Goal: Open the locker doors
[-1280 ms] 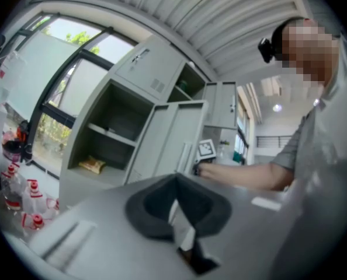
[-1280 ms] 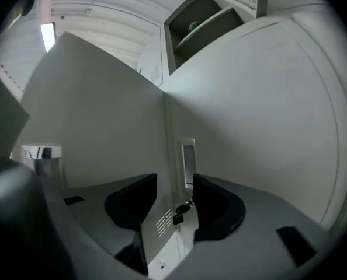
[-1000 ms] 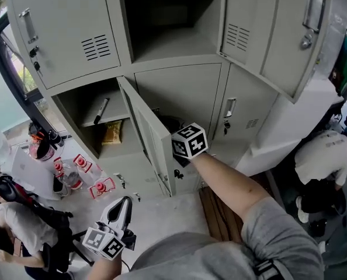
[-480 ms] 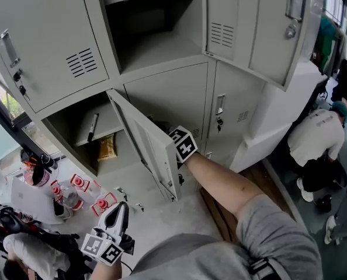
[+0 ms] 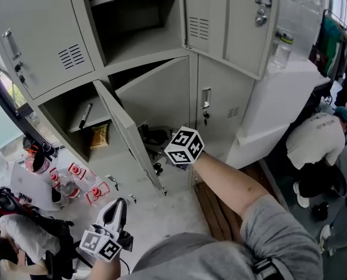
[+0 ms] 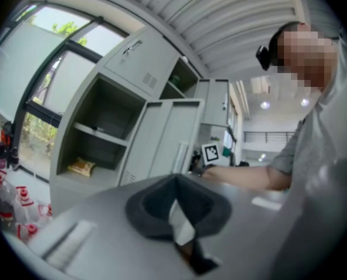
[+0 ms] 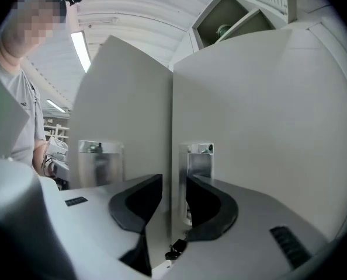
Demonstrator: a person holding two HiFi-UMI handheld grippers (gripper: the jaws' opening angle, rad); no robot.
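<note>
The grey lockers [image 5: 39, 39] fill the head view. My right gripper [image 7: 173, 198], its marker cube [image 5: 184, 146] showing from above, straddles the free left edge of the middle lower door [image 5: 159, 92] beside its metal handle [image 7: 200, 159]. Its jaws have just been closing, and the door edge stands between them. That door hangs partly open. The lower-left door [image 5: 127, 139] stands wide open. My left gripper [image 5: 122, 206] hangs low near the floor, shut and holding nothing, and faces the lockers [image 6: 103, 127].
The open lower-left locker holds a yellow packet [image 5: 99, 135] and a pen [image 5: 84, 115]. Bottles with red labels [image 5: 74, 179] stand on the floor at the left. A person [image 5: 313, 144] crouches at the right beside a white cabinet [image 5: 278, 109]. Wooden slats [image 5: 217, 214] lie below my arm.
The middle lower door, flush with the lockers before, has swung partly open with my right gripper at its edge. The left gripper has hardly shifted.
</note>
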